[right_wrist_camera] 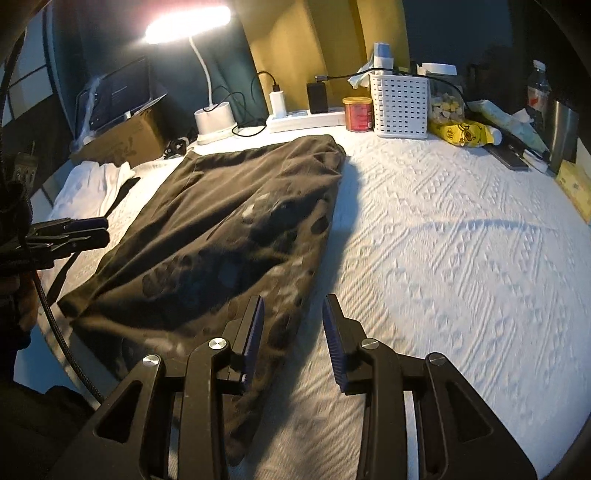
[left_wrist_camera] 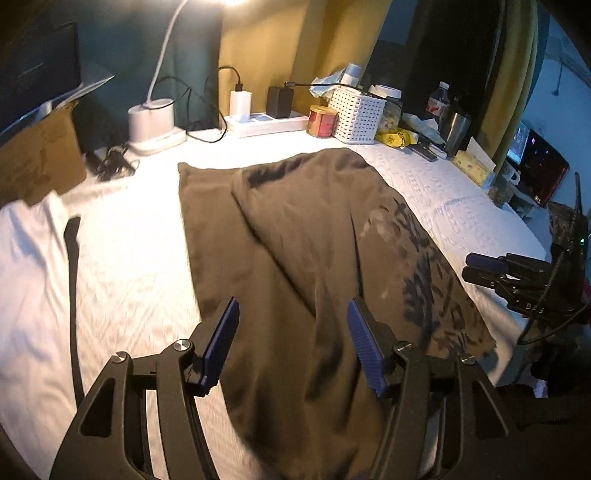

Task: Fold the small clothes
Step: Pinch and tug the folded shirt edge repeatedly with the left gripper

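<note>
Your left gripper [left_wrist_camera: 293,343], jaws apart and empty, hangs over the near end of the brown garment [left_wrist_camera: 295,229], which runs lengthwise toward the frame's top; your right gripper [right_wrist_camera: 293,332], jaws apart too, sits off its lower-right edge.

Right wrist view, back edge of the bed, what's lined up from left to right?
Brown cardboard box → white lamp base → white power strip → red round tin → white perforated plastic basket → yellow printed packet → clear water bottle.

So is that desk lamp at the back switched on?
On. The desk lamp head glows bright and casts shadows beside the dark garment.
</note>
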The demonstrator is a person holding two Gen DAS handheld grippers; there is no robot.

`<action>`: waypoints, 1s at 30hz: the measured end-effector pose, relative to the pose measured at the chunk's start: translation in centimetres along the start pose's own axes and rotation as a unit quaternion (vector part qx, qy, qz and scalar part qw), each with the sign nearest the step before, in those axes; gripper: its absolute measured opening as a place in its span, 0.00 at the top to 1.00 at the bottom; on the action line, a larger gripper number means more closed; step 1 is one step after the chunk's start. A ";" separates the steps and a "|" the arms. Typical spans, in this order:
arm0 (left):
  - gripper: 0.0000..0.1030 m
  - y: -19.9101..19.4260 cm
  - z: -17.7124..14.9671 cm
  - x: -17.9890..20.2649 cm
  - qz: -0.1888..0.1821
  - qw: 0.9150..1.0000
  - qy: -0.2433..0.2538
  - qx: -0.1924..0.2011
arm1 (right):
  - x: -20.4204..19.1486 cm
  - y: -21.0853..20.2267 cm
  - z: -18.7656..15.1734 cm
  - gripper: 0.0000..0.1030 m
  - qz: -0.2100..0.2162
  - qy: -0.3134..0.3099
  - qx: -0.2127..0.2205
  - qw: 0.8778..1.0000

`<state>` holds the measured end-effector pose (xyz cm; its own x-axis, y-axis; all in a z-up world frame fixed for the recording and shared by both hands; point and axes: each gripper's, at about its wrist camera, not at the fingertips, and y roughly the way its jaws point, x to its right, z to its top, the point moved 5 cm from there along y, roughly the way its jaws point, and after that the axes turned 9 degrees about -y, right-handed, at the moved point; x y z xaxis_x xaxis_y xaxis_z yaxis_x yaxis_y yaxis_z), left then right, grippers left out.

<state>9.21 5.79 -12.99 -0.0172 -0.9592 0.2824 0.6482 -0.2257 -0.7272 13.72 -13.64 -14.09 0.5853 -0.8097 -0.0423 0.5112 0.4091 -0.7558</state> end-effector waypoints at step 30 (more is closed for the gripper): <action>0.56 5.3 6.4 -4.5 0.023 0.999 -0.044 -0.015 | 4.3 6.4 6.6 0.66 0.003 0.002 -0.012 1.000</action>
<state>17.56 10.03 -14.14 0.0789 -0.9503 0.3011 0.6244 -0.1884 -0.7581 23.71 -11.73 -14.82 0.5847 -0.8097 -0.0495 0.4933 0.4034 -0.7707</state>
